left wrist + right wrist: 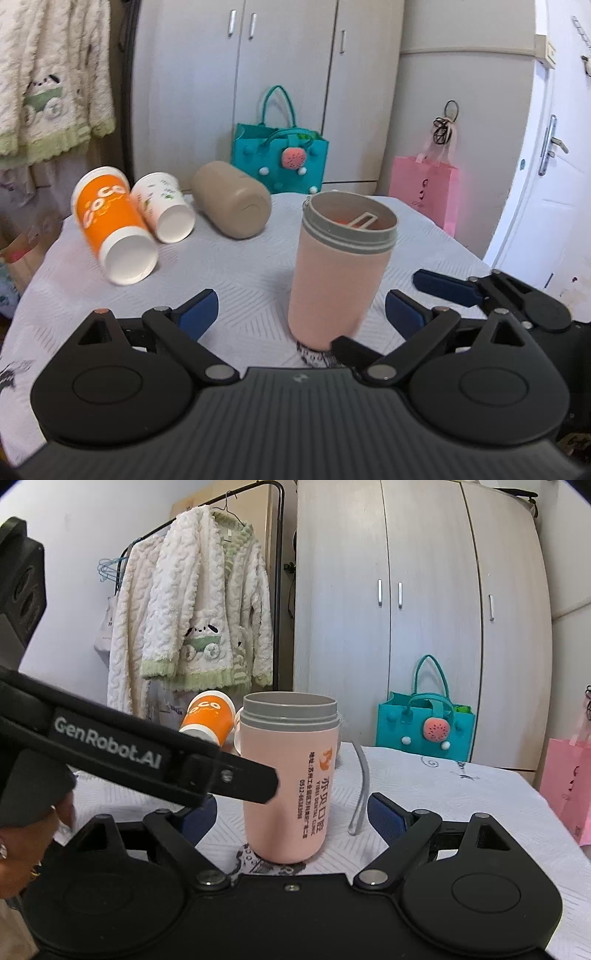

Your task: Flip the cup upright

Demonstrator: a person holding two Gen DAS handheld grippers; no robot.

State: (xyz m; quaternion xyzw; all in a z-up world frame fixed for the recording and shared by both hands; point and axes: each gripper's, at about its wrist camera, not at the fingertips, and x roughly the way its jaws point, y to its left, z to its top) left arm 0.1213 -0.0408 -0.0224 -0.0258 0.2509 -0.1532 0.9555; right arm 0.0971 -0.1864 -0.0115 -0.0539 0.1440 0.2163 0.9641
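Observation:
A pink cup (334, 269) with a grey rim stands upright on the white tablecloth (236, 273), mouth up. My left gripper (301, 308) is open, its blue pads on either side of the cup's lower part, apart from it. My right gripper (295, 814) is open too, and the cup (290, 775) stands between its pads without touching them. The right gripper's fingers (448, 286) show at the right in the left wrist view. The left gripper's body (147, 760) crosses the right wrist view in front of the cup.
An orange paper cup (110, 225), a white paper cup (164, 206) and a tan cup (232, 199) lie on their sides at the back left. A grey strap (360, 790) lies on the cloth. A teal bag (280, 162), a pink bag (424, 188) and a wardrobe stand behind.

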